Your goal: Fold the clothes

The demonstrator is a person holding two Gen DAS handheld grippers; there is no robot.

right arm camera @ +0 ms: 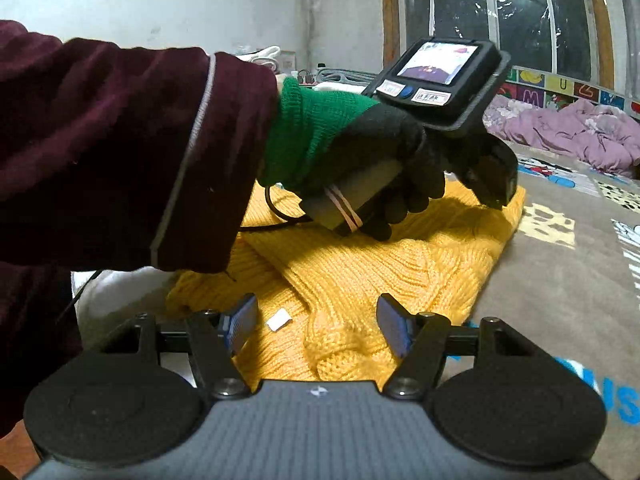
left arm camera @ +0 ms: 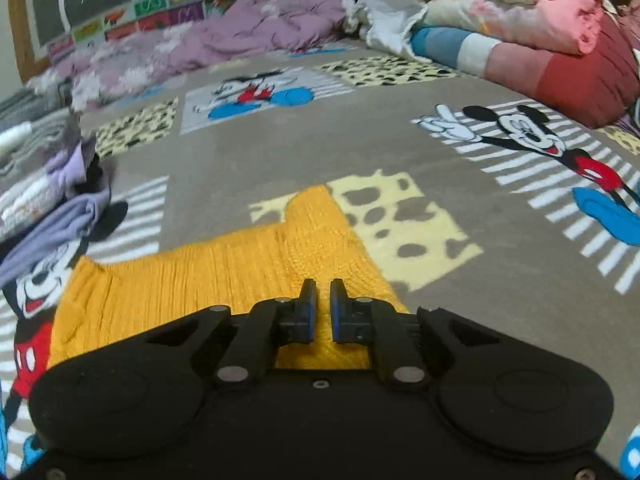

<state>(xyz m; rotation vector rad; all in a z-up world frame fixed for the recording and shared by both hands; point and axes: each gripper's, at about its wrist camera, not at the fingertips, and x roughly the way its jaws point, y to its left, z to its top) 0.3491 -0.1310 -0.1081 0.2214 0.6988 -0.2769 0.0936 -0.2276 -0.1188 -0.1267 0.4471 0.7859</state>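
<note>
A yellow knit sweater (left arm camera: pixel 224 280) (right arm camera: pixel 360 264) lies flat on the cartoon-mouse blanket (left arm camera: pixel 280 152), with one narrow part reaching away from me. My left gripper (left arm camera: pixel 322 286) hovers low over it with its jaws almost together. Only a thin slit of yellow shows between the pads, and no lifted fabric is visible. From the right wrist view, a gloved hand (right arm camera: pixel 384 160) holds that left gripper (right arm camera: pixel 496 196) tip-down at the sweater's far edge. My right gripper (right arm camera: pixel 320 312) stands open over the sweater's near edge, beside a small white tag (right arm camera: pixel 279 320), and its pads touch nothing.
A lavender garment (left arm camera: pixel 68 220) and folded grey clothes (left arm camera: pixel 24 132) lie at the left. A crumpled purple quilt (left arm camera: pixel 240 28) (right arm camera: pixel 568 132) sits at the back by the window. Stacked pillows and bedding (left arm camera: pixel 520 40) fill the back right. A dark red sleeve (right arm camera: pixel 120 152) crosses the right wrist view.
</note>
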